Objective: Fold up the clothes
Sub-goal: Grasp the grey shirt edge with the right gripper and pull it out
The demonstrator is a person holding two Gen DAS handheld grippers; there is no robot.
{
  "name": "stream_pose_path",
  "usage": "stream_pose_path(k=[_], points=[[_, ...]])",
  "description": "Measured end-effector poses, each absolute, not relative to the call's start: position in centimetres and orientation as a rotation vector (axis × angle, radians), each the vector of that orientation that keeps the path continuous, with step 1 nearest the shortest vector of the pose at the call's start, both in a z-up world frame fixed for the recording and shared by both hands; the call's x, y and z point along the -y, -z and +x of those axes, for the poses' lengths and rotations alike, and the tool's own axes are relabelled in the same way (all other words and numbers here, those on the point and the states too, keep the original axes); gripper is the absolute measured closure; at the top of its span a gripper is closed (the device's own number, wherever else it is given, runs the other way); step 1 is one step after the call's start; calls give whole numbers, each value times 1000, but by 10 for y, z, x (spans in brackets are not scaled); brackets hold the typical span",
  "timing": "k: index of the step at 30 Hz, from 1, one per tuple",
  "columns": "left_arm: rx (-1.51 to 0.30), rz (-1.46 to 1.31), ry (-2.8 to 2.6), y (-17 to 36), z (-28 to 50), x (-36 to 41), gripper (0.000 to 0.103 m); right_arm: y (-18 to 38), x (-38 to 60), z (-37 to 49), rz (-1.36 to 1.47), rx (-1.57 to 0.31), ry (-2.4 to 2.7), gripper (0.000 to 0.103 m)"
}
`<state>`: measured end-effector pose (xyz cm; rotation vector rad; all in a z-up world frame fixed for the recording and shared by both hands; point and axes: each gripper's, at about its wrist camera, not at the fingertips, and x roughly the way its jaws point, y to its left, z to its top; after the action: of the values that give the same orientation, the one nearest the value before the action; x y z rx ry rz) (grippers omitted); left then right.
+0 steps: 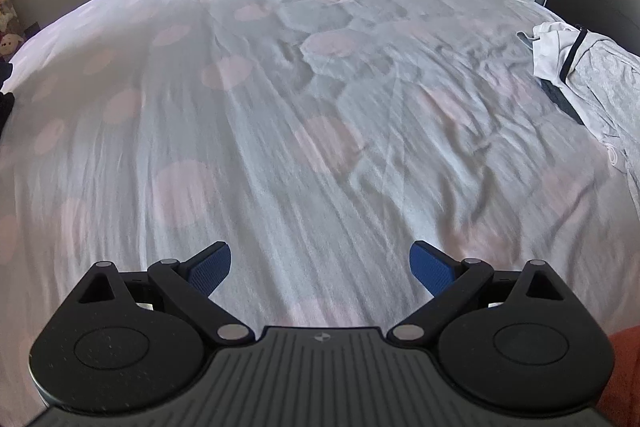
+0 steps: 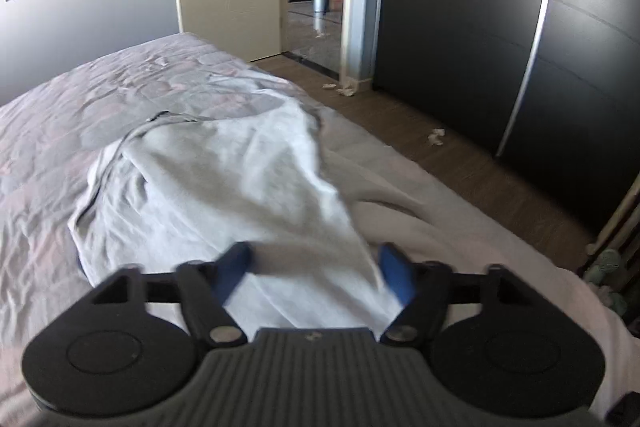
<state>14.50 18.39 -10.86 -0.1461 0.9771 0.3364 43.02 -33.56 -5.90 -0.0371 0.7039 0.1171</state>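
- Bed with pale grey quilted cover printed with faint pink dots [image 1: 256,115]: takes up nearly all of the left wrist view. Wide bare stretch ahead of the left tongs, so plenty of room to spread and fold there.
- Dark sliding wardrobe [image 2: 500,39] and wood floor strip [image 2: 440,155]: run along the bed's right edge; little margin on that side.
- Light grey garment with dark trim, rumpled [image 2: 224,179]: lies near the right edge of the bed, well apart from the left tongs; trim shows in the left view [image 1: 576,83].
- Right tongs [image 2: 315,267]: wide open, blue pads either side of the garment's near end, nothing pinched yet. View blurred, so contact cannot be told.
- Left tongs [image 1: 320,267]: wide open, empty, over bare cover.
- Risk: closing may catch the cover along with the garment, or only one layer; pulling rightward could drag it off the edge.
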Motion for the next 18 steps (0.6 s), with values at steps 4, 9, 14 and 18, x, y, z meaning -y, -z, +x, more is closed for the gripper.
stream_pose_path(k=[4,9,14,18], points=[[-1007,-144,-353,125,152,-199,0,45,303,453,-105,-666,-156,89],[-1053,-180,-389,135,162,-226,0,30,252,495,-192,-706,-213,90],[-1015,-258,-379,116,174,-247,0,11,225,487,-132,-778,-239,91],[-922,-197,-408,97,164,-254,0,-14,191,445,-66,-727,-366,91]])
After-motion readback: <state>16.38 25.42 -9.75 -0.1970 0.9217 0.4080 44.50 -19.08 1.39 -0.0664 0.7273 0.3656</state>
